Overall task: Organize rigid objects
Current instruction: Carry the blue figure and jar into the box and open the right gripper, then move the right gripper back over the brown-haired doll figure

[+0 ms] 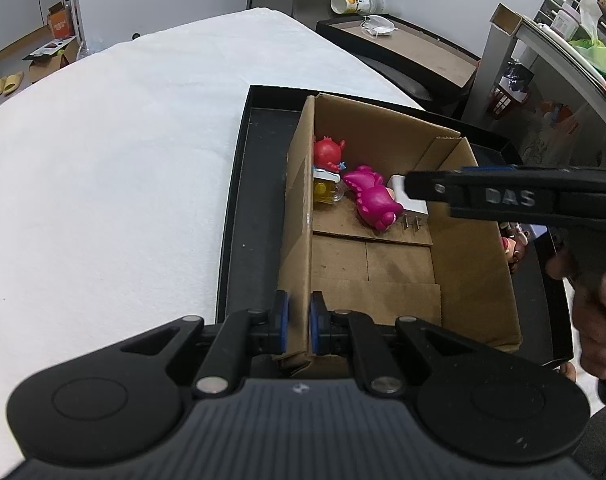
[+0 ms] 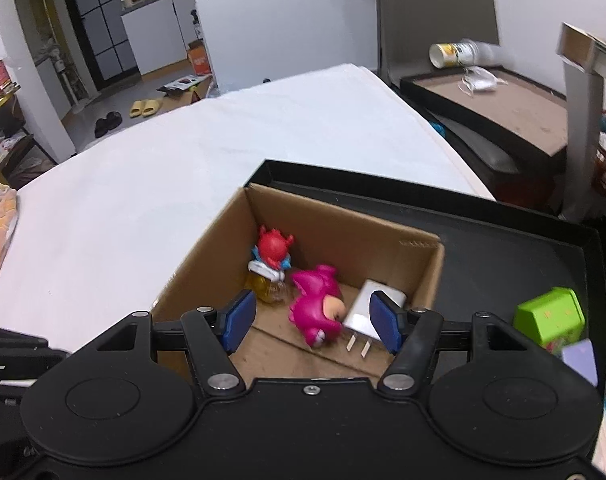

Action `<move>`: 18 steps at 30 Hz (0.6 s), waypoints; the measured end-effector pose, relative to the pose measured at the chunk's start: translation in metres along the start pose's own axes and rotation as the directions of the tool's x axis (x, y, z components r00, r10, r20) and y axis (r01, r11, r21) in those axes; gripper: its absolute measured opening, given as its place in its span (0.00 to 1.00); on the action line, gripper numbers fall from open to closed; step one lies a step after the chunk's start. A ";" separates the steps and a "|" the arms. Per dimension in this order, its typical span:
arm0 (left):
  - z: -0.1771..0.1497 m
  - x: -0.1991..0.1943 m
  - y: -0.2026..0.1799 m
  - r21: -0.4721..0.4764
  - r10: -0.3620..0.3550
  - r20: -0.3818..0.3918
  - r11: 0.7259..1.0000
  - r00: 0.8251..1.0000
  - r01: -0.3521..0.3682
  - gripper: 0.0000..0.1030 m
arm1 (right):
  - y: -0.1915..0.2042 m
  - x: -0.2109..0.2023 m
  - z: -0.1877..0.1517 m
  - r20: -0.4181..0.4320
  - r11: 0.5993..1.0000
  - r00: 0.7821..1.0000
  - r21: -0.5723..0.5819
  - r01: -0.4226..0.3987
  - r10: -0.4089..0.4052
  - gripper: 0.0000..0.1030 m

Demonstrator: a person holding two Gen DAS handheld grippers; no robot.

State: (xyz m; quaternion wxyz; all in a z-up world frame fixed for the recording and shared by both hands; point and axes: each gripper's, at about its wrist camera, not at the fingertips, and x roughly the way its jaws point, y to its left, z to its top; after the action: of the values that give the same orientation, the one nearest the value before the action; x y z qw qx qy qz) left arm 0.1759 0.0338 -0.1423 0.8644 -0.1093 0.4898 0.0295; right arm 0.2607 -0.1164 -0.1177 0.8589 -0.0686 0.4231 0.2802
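- left gripper (image 1: 299, 324): blue pads clamped on the near-left wall of the cardboard box (image 1: 299, 216), one pad outside, one inside, wall edge pinched between them.
- right gripper (image 2: 311, 324): fingers wide apart, nothing between the pads, hovering over the box (image 2: 207, 264) interior; in the left wrist view it comes in from 3 o'clock as a black bar marked "DAS" (image 1: 507, 196), held by a hand (image 1: 595, 312) at 4 o'clock.
- white plug adapter (image 2: 369, 306): lying flat on the box floor, two metal prongs pointing toward the camera, just beside the right pad at about 3 o'clock of the gap; touching the pink toy.
- pink toy (image 2: 315, 300): on its side, mid-box, between adapter and yellow item; in the left wrist view (image 1: 373, 196) at 12 o'clock from the clamped pads, further in.
- red figure (image 2: 273, 246): far-left corner of the box, at 11 o'clock from the pink toy; sits on or against a small yellow clear cup (image 2: 269, 288) with white rim, can't tell which.
- box stands inside a black tray (image 1: 259, 200), left wall of the box near the tray's left rim.
- green block (image 2: 551, 316): in the tray outside the box, at 3 o'clock; a pale purple item (image 2: 581, 360) just below it, blurred.
- tray on a white tablecloth (image 1: 123, 160), spreading toward 9–12 o'clock.
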 end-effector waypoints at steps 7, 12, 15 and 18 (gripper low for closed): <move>0.001 0.001 -0.005 0.009 0.025 0.000 1.000 1.000 -0.025 0.09 | -0.016 -0.019 -0.010 0.004 0.999 1.000 0.045 -0.027 0.027 0.63; 0.000 0.000 -0.007 0.009 0.039 0.002 0.999 0.999 -0.039 0.09 | -0.029 -0.031 -0.012 0.024 0.997 1.000 0.075 -0.010 0.008 0.63; 0.000 0.000 -0.009 0.016 0.051 0.003 0.999 0.999 -0.051 0.09 | -0.038 -0.036 -0.012 0.032 0.996 0.999 0.094 0.004 -0.007 0.63; -0.001 0.001 -0.010 0.020 0.062 0.000 0.998 0.998 -0.062 0.09 | -0.047 -0.040 -0.013 0.029 0.992 0.999 0.122 0.036 -0.040 0.64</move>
State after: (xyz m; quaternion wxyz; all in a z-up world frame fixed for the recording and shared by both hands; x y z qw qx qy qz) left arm 0.1768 0.0238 -0.1420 0.8640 -0.0857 0.4935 0.0512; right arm 0.2578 -0.1769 -0.1013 0.8732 -0.0199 0.4245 0.2387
